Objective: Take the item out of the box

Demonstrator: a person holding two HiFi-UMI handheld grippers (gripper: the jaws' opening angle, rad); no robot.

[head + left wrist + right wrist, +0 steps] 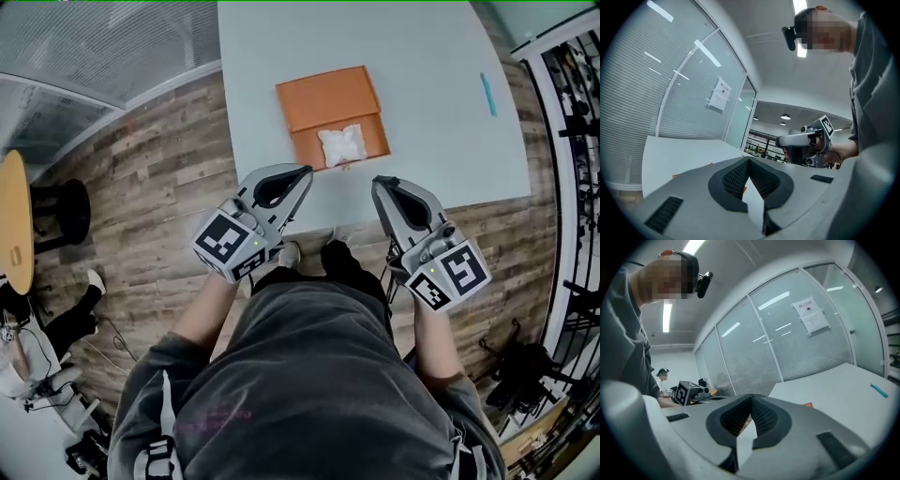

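An orange box [330, 98] lies open on the pale table [422, 56], its lid folded back toward the far side. A crumpled white item [341, 144] rests in the box's near half. Both grippers hang just off the table's front edge, above the person's lap, with nothing in them. My left gripper [305, 173] is shut, its tips pointing at the box's near left corner. My right gripper [379, 184] is also shut, just right of the box's front edge. In the left gripper view the jaws [749, 160] meet at the tip and the right gripper [806, 140] shows beyond them. The right gripper view shows its jaws [751, 397] closed too.
A teal pen [488, 94] lies on the table's right side, also seen as the pen [880, 390] in the right gripper view. A round wooden table [14, 220] and a black stool [64, 211] stand to the left. Dark racks [577, 141] line the right.
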